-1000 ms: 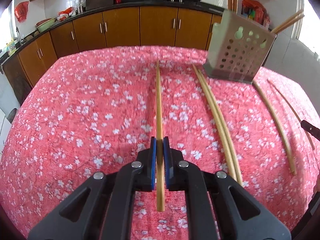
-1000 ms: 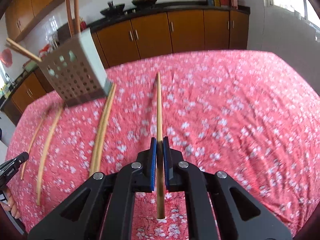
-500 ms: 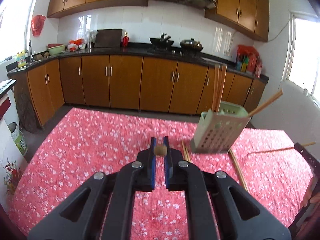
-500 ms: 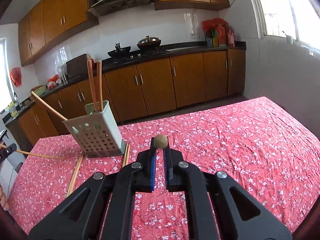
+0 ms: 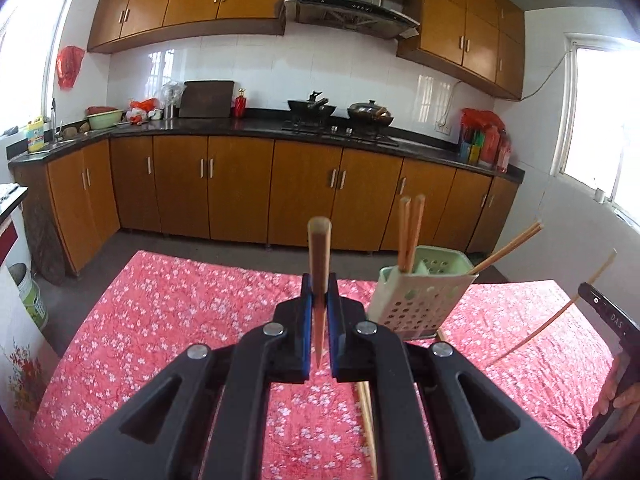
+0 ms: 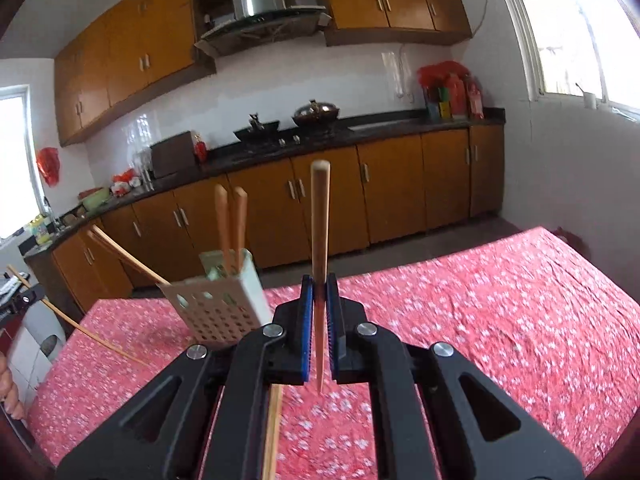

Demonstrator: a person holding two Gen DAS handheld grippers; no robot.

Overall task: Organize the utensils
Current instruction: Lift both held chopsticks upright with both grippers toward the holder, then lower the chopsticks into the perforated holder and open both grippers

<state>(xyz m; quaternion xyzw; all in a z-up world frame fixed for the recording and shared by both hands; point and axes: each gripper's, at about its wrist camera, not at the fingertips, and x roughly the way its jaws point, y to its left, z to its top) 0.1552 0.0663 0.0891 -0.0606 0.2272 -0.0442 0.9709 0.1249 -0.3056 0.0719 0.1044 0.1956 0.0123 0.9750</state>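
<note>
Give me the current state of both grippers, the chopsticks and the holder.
left gripper: shut on chopstick, lifted upright
right gripper: shut on second chopstick, lifted upright
holder: standing on tablecloth, tilted in view, four chopsticks inside
loose chopsticks: lying on tablecloth near holder

Wok, range hood and floral tablecloth behind.
</note>
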